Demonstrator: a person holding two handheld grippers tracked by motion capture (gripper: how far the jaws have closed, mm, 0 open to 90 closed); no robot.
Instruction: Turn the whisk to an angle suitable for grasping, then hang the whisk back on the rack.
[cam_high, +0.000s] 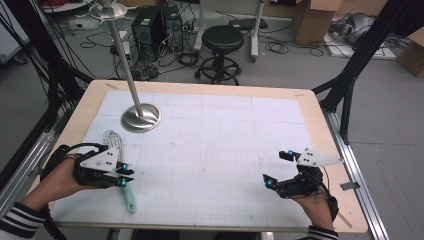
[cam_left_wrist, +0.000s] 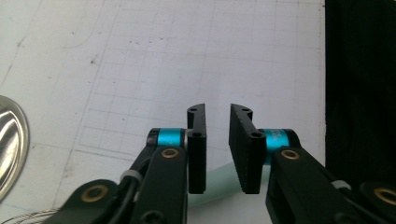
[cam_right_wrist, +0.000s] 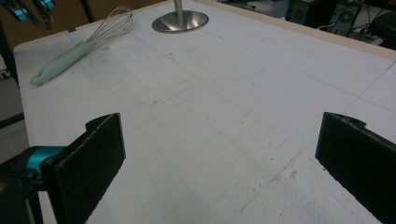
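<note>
While the left gripper (cam_high: 125, 175) hovers narrowly parted (holding nothing) above the mint-green-handled wire whisk (cam_high: 128, 196), we judge centring both jaws astride the handle best.

Each black tool (cam_high: 126, 174) (cam_high: 279, 169) carries teal collars, brass screws, a grey three-cornered plate and a cable; striped sleeves (cam_high: 17, 218).

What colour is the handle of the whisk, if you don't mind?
Pale mint green; the whisk shows best in the right gripper view.
</note>
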